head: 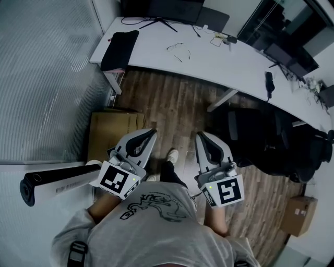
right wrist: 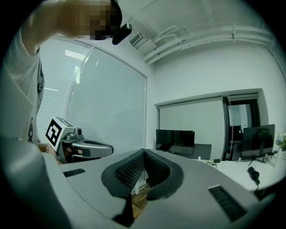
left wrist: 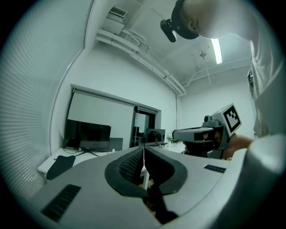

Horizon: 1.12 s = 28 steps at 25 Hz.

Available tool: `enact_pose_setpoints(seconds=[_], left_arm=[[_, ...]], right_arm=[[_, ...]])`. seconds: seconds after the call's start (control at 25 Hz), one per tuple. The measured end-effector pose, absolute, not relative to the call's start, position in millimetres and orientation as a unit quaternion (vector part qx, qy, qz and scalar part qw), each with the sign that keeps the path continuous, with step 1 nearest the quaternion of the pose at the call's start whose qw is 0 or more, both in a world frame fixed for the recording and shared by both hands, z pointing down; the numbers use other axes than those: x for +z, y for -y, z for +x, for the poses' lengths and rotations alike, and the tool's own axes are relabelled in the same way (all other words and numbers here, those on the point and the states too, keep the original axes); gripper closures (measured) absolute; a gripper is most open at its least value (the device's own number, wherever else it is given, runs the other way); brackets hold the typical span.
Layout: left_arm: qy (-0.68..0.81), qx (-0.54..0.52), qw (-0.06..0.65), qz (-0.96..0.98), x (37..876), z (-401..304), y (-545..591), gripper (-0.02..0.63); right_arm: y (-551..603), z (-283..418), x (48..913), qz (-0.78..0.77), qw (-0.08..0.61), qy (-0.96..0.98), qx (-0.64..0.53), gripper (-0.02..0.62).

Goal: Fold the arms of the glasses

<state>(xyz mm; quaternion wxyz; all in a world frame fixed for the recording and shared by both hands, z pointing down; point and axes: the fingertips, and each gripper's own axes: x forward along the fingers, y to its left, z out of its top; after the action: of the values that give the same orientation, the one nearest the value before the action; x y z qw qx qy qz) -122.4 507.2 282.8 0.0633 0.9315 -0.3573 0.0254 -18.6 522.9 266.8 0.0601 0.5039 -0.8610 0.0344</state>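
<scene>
The glasses (head: pixel 178 50) lie with their arms spread on the white table (head: pixel 235 62), far ahead of me. Both grippers hang in the air above the wooden floor, well short of the table. My left gripper (head: pixel 151 133) is shut with nothing in it, its dark pads meeting (left wrist: pixel 144 151). My right gripper (head: pixel 200 136) is also shut and empty (right wrist: pixel 143 152). They point side by side toward the table. Each shows in the other's view: the right gripper (left wrist: pixel 209 133) and the left gripper (right wrist: pixel 75 146).
A black pouch (head: pixel 119 49) lies at the table's left end and a monitor (head: pixel 168 9) stands at its back. A cardboard box (head: pixel 111 134) sits on the floor to the left, a black chair (head: pixel 257 136) to the right. A glass wall (head: pixel 47 78) runs along the left.
</scene>
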Motion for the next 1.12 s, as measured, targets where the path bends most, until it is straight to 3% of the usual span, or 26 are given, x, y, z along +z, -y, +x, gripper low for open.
enact_pose_setpoints(seconds=[0.72, 1.12], left_arm=[[0.35, 0.031, 0.053, 0.935, 271, 25, -367, 0.583], [0.353, 0.037, 0.047, 0.934, 287, 60, -325, 0.583]], right_arm=[[-391, 131, 255, 0.51, 0.051, 0.858, 0.033, 0.586], [-344, 159, 274, 0.503, 0.052, 0.861, 0.049, 0.586]])
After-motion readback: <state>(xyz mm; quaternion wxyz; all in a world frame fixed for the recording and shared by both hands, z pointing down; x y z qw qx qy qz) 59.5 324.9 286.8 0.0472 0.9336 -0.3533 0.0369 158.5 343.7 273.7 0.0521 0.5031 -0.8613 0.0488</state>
